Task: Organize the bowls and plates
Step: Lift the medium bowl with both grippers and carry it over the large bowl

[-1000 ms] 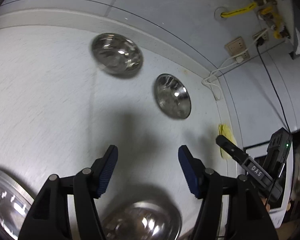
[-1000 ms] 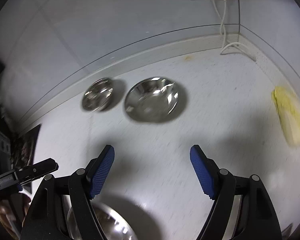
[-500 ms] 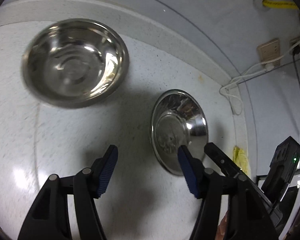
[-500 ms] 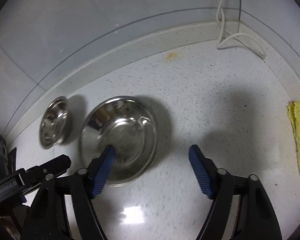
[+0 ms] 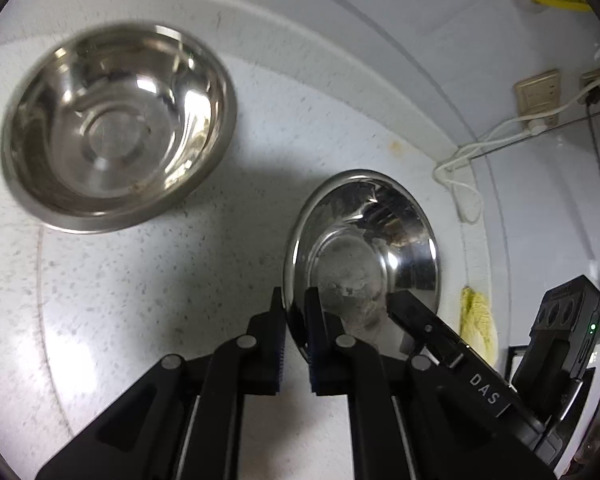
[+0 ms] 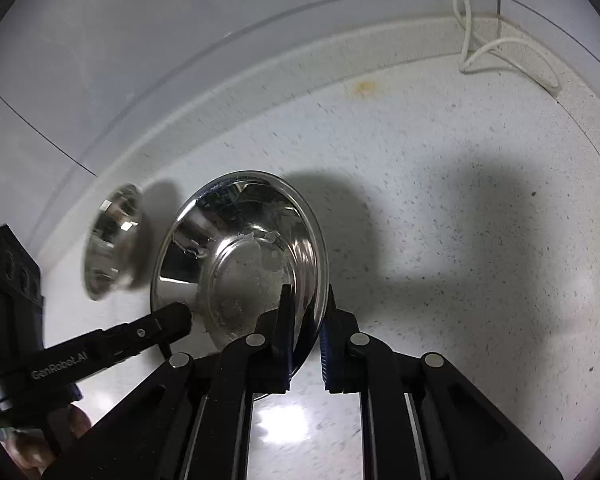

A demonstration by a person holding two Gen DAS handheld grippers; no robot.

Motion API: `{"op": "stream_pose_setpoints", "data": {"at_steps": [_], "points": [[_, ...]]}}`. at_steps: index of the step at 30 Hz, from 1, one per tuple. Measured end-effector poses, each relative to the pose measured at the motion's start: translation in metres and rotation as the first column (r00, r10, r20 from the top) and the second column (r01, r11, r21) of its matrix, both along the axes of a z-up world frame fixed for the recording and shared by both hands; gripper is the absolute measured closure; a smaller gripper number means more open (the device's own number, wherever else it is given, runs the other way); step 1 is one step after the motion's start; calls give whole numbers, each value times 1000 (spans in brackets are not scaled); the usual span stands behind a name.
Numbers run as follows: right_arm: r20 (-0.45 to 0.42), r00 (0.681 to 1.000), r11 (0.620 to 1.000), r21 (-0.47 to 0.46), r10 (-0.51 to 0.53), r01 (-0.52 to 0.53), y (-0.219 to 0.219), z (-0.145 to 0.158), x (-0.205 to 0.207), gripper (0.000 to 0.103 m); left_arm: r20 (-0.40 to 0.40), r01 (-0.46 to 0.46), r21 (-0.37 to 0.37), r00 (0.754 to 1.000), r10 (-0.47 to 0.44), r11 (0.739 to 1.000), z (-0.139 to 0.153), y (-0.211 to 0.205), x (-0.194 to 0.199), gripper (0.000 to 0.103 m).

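On the speckled white countertop we have both grippers on one shallow steel bowl, which sits near the raised back edge. Our left gripper has its jaws pinched together on the bowl's near-left rim, and our right gripper is clamped on the opposite rim, as its own view shows; the left gripper's finger also enters that view low on the left.

We judge the task barely begun. A deeper steel bowl sits apart, to the left of the gripped one and nearer the back edge, and nothing is nested or stacked in either view. What remains, as we read it, is to lift this bowl and gather the pieces into one pile.

Much is hard to make out. We see no plates at all, so we cannot say where they are or how many. Our black gripper frames cover the near counter. Dried whitish residue marks the gripped bowl's floor. A yellow-green scrap lies just beside the bowl towards the wall; it may be a vegetable leaf, but we cannot be sure. White cables trail from the wall. Fisheye bending distorts the bowls' shapes.
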State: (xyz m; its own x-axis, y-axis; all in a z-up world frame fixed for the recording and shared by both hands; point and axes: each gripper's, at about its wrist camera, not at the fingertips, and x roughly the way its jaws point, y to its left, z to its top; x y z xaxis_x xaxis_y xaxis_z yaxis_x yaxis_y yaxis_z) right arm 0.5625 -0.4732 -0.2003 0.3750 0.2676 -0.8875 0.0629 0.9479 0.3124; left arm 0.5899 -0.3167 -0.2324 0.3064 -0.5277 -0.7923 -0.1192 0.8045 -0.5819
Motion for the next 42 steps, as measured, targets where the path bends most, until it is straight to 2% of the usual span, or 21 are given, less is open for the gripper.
{"op": "stream_pose_setpoints", "data": {"at_steps": [5, 9, 16, 21, 24, 26, 31, 33, 36, 42], "points": [[60, 998, 1000, 25, -10, 8, 3, 44, -21, 93, 51, -21, -27, 998, 22, 999, 47, 12, -26, 95], [113, 993, 998, 58, -17, 10, 8, 86, -49, 93, 89, -32, -71, 995, 38, 997, 91, 23, -64, 95], [210, 978, 997, 69, 1, -16, 25, 156, -132, 93, 144, -18, -118, 989, 35, 993, 152, 41, -142, 95], [226, 974, 996, 74, 35, -53, 38, 170, -199, 91, 167, 12, -144, 986, 13, 990, 170, 53, -212, 95], [201, 978, 995, 73, 56, -72, 43, 160, -234, 90, 145, 19, -140, 989, 1, 990, 161, 58, -247, 95], [168, 983, 994, 68, 75, -87, 47, 144, -257, 90, 119, 29, -130, 993, -13, 991, 145, 60, -264, 95], [48, 994, 992, 77, 99, -103, 51, 89, -291, 89, 12, 48, -54, 999, -47, 997, 83, 59, -296, 95], [-2, 995, 991, 89, 101, -100, 50, 68, -292, 89, -40, 47, -8, 998, -47, 999, 57, 54, -303, 95], [-64, 992, 993, 66, 107, -102, 52, 41, -287, 88, -77, 40, 23, 996, -38, 999, 32, 49, -305, 95], [-120, 986, 992, 62, 119, -112, 53, 17, -282, 88, -90, 23, 62, 996, -17, 998, 19, 45, -306, 95]]}}
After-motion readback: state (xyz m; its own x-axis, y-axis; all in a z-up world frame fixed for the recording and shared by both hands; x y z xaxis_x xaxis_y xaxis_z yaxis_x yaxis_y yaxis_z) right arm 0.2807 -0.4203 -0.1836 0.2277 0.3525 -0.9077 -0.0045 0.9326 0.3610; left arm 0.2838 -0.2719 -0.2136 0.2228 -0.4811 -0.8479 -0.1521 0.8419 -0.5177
